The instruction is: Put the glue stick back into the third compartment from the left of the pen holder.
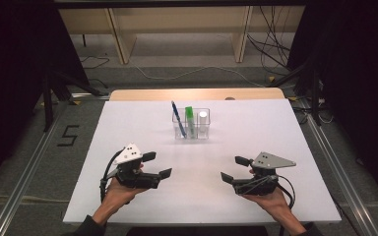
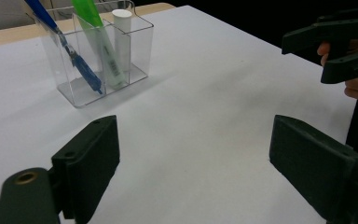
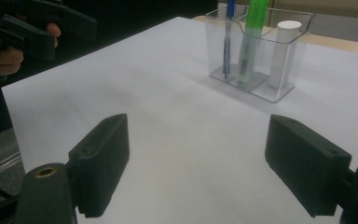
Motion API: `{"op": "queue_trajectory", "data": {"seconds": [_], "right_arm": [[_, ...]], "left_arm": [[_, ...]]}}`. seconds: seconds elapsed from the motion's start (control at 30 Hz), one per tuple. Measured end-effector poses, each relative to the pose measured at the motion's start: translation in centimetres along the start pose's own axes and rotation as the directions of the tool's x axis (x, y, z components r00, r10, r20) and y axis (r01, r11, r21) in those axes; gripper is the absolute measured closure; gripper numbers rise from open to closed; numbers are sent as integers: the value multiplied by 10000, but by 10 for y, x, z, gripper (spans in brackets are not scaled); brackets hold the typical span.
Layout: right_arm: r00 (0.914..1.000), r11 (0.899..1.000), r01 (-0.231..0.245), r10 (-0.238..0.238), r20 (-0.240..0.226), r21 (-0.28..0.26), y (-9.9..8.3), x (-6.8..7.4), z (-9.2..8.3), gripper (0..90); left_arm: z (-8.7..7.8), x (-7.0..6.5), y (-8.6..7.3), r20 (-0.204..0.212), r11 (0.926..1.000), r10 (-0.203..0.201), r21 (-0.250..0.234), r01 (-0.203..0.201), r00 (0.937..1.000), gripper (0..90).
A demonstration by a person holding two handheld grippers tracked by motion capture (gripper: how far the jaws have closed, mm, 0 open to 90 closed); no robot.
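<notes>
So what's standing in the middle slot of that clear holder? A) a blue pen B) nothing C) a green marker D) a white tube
C: the green marker leans in the middle slot of the holder, with the blue pen on one side and the white tube on the other.

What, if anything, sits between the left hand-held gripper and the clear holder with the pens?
Nothing visible does. The left hand-held gripper is open and holds nothing, and bare white table lies between it and the clear holder. The blue pen, green marker and white tube stand inside the holder.
</notes>
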State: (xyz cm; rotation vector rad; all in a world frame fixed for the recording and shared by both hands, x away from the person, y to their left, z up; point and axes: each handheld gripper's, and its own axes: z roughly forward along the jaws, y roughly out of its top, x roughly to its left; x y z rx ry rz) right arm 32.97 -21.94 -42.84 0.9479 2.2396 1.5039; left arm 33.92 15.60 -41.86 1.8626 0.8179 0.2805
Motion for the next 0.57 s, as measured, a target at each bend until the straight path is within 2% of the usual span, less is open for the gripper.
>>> {"op": "queue_trajectory", "data": {"seconds": [0.03,0.57], "right_arm": [[10000,10000,-3,3,6,-12,0,0,0,227],[10000,10000,1,-1,35,17,-1,0,1,226]], "left_arm": [[0,-1,-1,-94,9999,129,55,-128,9999,153],[0,1,-3,-158,9998,-74,-189,71,9998,153]]}}
